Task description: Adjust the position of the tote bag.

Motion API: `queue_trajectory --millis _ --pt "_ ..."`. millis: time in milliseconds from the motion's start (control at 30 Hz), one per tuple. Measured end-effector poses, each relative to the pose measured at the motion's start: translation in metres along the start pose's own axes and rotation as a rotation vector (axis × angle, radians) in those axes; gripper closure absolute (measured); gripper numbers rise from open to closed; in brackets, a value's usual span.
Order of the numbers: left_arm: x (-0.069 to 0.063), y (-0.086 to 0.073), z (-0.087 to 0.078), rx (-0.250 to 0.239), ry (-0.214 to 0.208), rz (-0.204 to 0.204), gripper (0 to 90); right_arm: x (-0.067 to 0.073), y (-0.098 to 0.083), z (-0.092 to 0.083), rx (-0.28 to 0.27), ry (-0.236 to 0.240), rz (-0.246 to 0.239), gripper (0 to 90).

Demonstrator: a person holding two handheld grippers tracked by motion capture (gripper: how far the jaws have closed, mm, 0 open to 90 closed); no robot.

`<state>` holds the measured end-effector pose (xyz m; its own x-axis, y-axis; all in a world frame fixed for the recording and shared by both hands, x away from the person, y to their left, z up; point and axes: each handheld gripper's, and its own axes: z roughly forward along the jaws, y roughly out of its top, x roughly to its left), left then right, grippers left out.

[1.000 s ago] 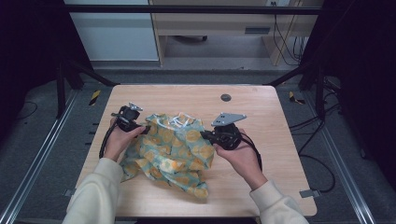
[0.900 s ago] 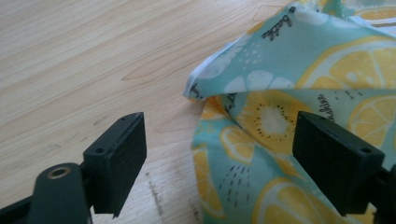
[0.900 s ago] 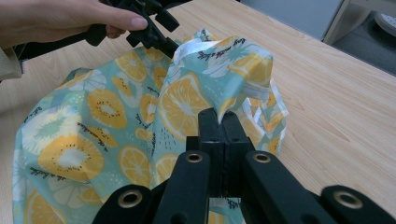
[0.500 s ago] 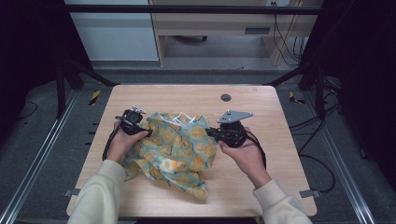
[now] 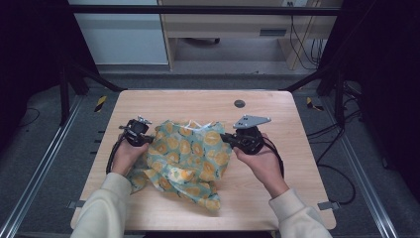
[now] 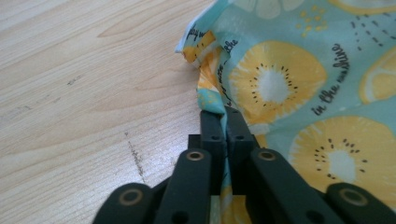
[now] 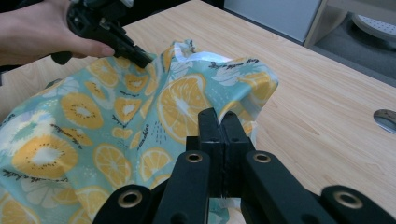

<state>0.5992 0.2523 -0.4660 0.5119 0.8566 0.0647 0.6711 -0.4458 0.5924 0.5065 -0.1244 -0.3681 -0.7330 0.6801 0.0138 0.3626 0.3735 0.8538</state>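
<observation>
A teal cloth [image 5: 185, 153] printed with orange and lemon slices lies crumpled on the wooden table [image 5: 297, 188]. My left gripper [image 5: 151, 140] is at its left edge. Its jaws have just closed, and in the left gripper view the gripper [image 6: 226, 116] is shut on a fold of the cloth [image 6: 299, 84]. At the cloth's right edge my right gripper [image 5: 224, 138] pinches the fabric. In the right gripper view that gripper [image 7: 219, 119] is shut on the hem of the cloth [image 7: 93, 121], and the left gripper [image 7: 142, 59] bites the far edge.
A small round metal disc [image 5: 239, 103] sits in the tabletop beyond the cloth, also at the right edge [image 7: 386, 119] of the right gripper view. Bare wood [image 6: 93, 93] lies left of the cloth. Dark frame posts and cables stand around the table.
The left gripper has slid in onto the cloth's left edge and closed on it. The right gripper has kept its hold and shifted slightly right, so the top edge is stretched wider.
</observation>
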Motion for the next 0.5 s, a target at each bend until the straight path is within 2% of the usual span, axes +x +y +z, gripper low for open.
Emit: queue_trajectory --millis 133,167,300,333,500 --pt "-0.002 -0.002 -0.006 -0.036 0.022 0.009 90.0 -0.003 0.0 -0.002 -0.003 -0.012 0.001 89.9" --pt "-0.002 -0.004 -0.011 -0.06 0.04 0.01 90.0 -0.003 0.0 -0.003 -0.003 -0.013 0.001 89.9" --pt "-0.002 -0.006 -0.018 -0.088 0.055 0.008 90.0 -0.003 0.0 -0.005 0.002 -0.018 -0.004 89.9" --pt "-0.002 -0.007 -0.022 -0.106 0.07 0.012 90.0 -0.003 -0.001 -0.006 0.005 -0.022 -0.009 90.0" --pt "-0.001 -0.011 -0.03 -0.142 0.081 0.006 90.0 -0.006 -0.003 -0.009 0.016 -0.042 -0.022 90.0"
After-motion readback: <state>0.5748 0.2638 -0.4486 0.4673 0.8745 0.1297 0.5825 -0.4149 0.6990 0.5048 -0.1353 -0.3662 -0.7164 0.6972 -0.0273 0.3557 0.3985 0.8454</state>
